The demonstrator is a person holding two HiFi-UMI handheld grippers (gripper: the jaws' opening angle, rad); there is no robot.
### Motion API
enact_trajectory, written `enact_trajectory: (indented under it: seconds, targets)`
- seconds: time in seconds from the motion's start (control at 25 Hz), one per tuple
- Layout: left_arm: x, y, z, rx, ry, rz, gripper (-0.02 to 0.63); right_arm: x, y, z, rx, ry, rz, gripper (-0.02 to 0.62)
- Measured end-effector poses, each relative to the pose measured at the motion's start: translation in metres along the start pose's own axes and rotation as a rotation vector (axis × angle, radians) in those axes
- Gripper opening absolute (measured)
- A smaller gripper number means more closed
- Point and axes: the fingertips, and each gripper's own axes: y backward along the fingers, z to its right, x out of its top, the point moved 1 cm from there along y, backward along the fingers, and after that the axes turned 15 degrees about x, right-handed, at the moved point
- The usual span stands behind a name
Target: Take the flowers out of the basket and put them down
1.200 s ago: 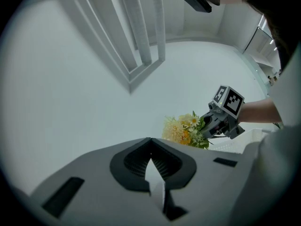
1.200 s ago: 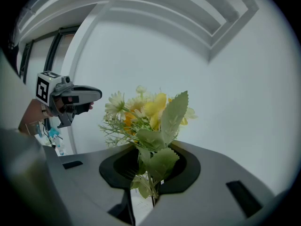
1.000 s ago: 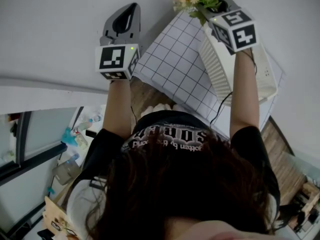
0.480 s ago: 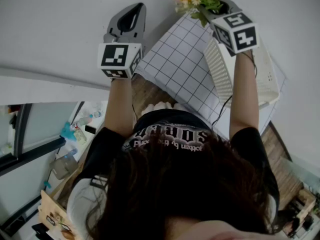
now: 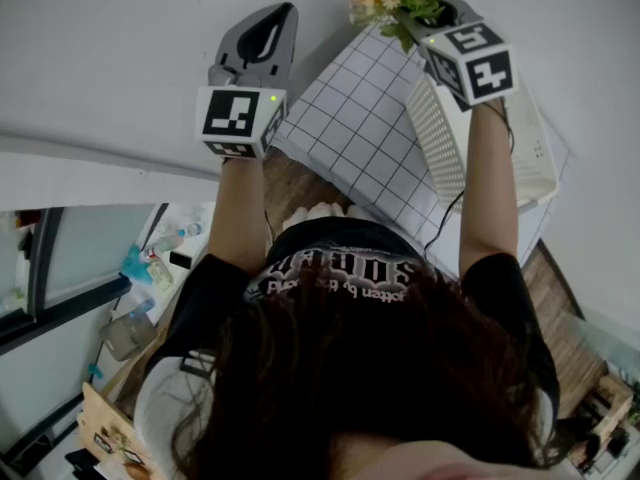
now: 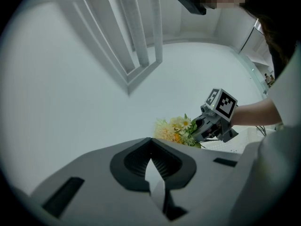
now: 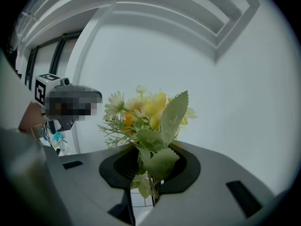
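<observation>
right gripper clenched on stems of artificial flower bunch, blooms just past fingertips, held clear of white basket for set-down on checked cloth; left gripper closed, empty, well aside

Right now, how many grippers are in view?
2. The left gripper is raised at left, shut and empty; the right gripper, near the basket, is shut on the flowers.

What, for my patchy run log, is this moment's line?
right gripper: shut on flowers | left gripper: shut, empty | basket: on checked cloth
</observation>
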Motion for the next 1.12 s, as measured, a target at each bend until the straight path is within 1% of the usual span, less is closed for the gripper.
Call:
enact_trajectory:
  seconds: [0.48, 0.76, 1.12]
  targets:
    - [0.002, 0.008, -0.016, 0.042, 0.013, 0.004, 0.002, 0.008, -0.007, -0.011, 0.001, 0.001, 0.008, 0.110]
    - [-0.001, 0.015, -0.027, 0.053, 0.015, -0.008, 0.002, 0.000, -0.024, -0.025, 0.021, -0.010, -0.012, 0.110]
    - [-0.008, 0.021, -0.030, 0.047, 0.029, -0.024, 0.002, -0.016, -0.043, -0.041, 0.043, -0.041, -0.005, 0.111]
